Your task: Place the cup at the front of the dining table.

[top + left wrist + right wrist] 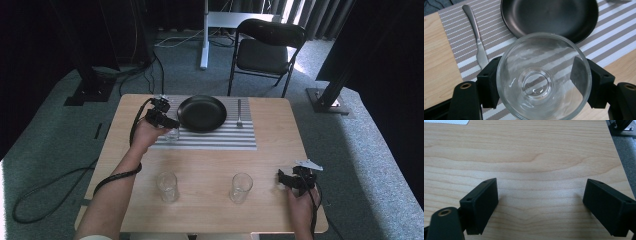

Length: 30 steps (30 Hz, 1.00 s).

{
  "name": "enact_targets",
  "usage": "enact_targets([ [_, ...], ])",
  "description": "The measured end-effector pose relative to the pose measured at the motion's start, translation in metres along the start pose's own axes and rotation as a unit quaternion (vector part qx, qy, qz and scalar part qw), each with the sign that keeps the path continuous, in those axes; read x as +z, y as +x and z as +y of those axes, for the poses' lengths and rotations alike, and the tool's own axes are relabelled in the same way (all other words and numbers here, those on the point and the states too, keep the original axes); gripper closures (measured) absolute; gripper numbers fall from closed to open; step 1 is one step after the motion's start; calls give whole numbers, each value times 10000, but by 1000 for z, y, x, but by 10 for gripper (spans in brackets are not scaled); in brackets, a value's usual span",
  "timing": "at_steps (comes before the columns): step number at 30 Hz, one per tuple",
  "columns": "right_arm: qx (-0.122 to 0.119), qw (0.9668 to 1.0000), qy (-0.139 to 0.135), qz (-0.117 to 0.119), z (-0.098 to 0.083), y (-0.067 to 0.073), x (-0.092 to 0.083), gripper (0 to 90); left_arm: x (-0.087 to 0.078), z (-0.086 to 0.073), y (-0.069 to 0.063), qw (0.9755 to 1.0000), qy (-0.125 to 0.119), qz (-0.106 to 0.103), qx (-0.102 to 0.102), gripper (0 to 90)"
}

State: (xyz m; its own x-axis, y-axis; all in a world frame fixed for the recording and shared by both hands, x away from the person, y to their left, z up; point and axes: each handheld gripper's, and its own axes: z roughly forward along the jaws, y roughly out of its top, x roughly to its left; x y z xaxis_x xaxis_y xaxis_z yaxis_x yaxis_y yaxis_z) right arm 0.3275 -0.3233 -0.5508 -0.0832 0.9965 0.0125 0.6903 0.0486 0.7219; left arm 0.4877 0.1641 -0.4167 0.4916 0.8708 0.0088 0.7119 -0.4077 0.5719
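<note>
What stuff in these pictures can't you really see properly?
- Held glass: in the high view, the left tongs and hand cover most of it.
- Knife: in the left gripper view, its blade tip is hidden behind the tongs.
- Black plate: cut off by the top edge there.
- Fork: too small in the high view to make out its prongs.

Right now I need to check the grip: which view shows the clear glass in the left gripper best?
The left gripper view: the clear glass sits between both jaws, rim and base visible. In the high view it is small, beside the hand on the striped placemat.
</note>
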Motion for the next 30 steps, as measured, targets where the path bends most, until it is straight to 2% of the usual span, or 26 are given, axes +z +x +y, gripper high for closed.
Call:
enact_targets([
  [5, 1, 10000, -1, 0, 0, 0, 0, 123, 9, 3, 6, 9999, 8, -29, -113, 290],
  [8, 0, 10000, 0, 0, 0, 0, 0, 123, 17, 4, 7, 9999, 69, 74, -118, 290],
  [16, -2, 10000, -1, 0, 0, 0, 0, 123, 30, 5, 14, 9998, 49, 15, -202, 290],
  [18, 1, 10000, 0, 0, 0, 0, 0, 123, 34, 5, 16, 9995, 127, -7, -277, 290],
  [20, -1, 10000, -1, -1, 0, 0, 0, 123, 39, 3, 16, 9995, 200, -2, -238, 289],
  [21, 0, 10000, -1, 0, 0, 0, 0, 123, 39, 2, 16, 9997, 102, -7, -212, 289],
  [24, -1, 10000, 0, -3, 0, 0, 0, 123, 39, 2, 16, 9998, 102, -22, -149, 288],
  [25, 0, 10000, -1, -4, 0, 0, 0, 123, 40, 0, 15, 9999, 50, -107, 14, 286],
  [27, -2, 10000, -1, -5, 0, 0, 0, 123, 39, -1, 16, 9996, -39, -234, -155, 266],
  [29, -3, 10000, -2, -6, 0, 0, 0, 123, 40, -3, 17, 9987, -25, -359, -349, 215],
  [30, 0, 10000, -2, -7, 0, 0, 0, 123, 42, -5, 14, 9996, 98, -213, -166, 178],
])
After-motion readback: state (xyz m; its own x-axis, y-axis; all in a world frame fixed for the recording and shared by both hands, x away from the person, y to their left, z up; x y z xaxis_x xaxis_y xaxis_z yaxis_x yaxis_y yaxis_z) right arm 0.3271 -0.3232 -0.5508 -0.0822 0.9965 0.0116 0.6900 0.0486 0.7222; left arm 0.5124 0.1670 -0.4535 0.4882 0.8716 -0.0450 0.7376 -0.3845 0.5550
